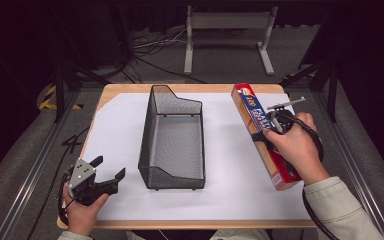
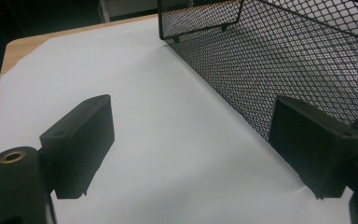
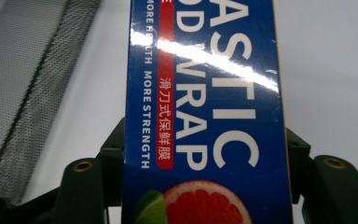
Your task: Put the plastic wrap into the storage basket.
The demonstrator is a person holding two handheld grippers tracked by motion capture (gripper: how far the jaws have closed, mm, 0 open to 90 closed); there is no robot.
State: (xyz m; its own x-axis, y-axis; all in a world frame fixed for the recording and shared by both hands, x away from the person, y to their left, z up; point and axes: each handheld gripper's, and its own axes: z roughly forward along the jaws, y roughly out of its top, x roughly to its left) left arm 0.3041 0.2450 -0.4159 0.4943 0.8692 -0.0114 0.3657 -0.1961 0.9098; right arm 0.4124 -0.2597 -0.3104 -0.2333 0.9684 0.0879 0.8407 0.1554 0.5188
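Observation:
A long blue and red plastic wrap box (image 1: 261,131) lies slantwise on the right side of the white sheet (image 1: 115,130). My right gripper (image 1: 264,136) is shut on the box around its middle, held by a hand. In the right gripper view the box (image 3: 205,112) sits between both jaws, which press its sides. A black wire mesh basket (image 1: 172,141) stands empty in the middle of the table. My left gripper (image 1: 109,169) hovers open at the front left, near the basket's front left corner. Its jaws in the left gripper view (image 2: 191,154) are wide apart with nothing between them, beside the basket's mesh wall (image 2: 279,70).
The wooden table edge (image 1: 190,224) runs along the front. A white metal stand (image 1: 227,35) and cables lie on the floor beyond the table. Metal rails flank both sides. Bare white sheet lies between the basket and each gripper.

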